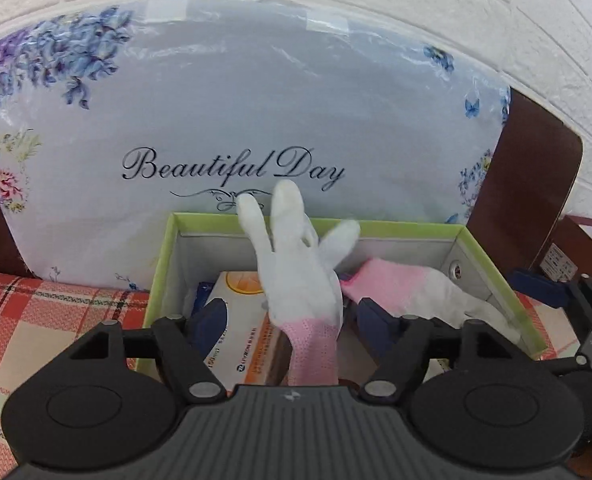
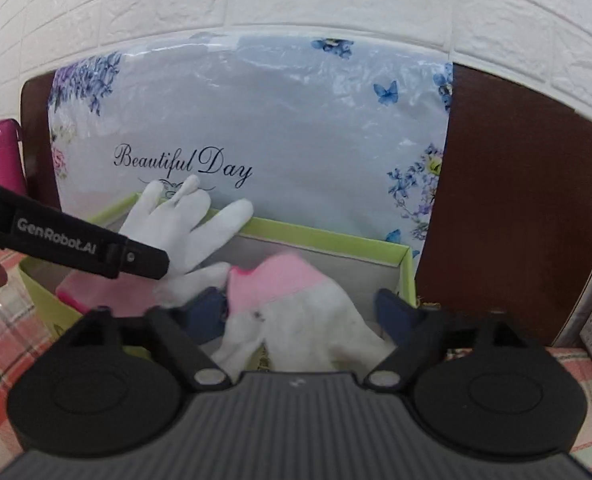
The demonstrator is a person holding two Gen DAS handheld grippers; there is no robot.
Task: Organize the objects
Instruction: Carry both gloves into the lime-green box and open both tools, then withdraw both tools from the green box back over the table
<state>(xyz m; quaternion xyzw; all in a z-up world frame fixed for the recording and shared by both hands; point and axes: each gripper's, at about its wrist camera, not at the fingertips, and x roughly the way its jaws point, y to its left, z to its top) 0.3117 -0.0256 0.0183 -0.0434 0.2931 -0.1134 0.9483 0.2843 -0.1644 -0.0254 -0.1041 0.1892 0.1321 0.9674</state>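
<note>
Plainly, both grippers are working over an open box with a green rim point(image 1: 491, 268), which sits on a red-and-pink plaid cloth point(image 1: 52, 312) in front of a plastic-wrapped pillow printed "Beautiful Day" point(image 1: 236, 120).

In the left wrist view, the left gripper point(image 1: 292, 320) has its blue fingers point(image 1: 212, 320) spread wide apart over the box. A white glove with a pink cuff point(image 1: 299, 276) stands up between them, its fingertips pointing away toward the pillow and its cuff running down toward the gripper body. The glove touches neither finger as far as can be seen, so the fingers grip nothing. Below it in the box lies an orange-and-white carton point(image 1: 248, 320).

A second glove point(image 2: 296, 300), pink cuff toward the back wall of the box and white fingers toward the camera, lies inside the box at its right side. In the right wrist view it lies between the right gripper's point(image 2: 303, 312) blue fingers point(image 2: 395, 312), which are likewise held wide apart and close on nothing. The left blue finger sits just beside the glove's cuff; whether it touches is unclear.

From the right wrist view the left gripper reaches in from the left, level and slightly downward, with the first glove's white fingers fanned past its tip over the far rim. A pink bottle point(image 2: 6, 152) stands at the far left against the white brick wall point(image 2: 296, 0).
</note>
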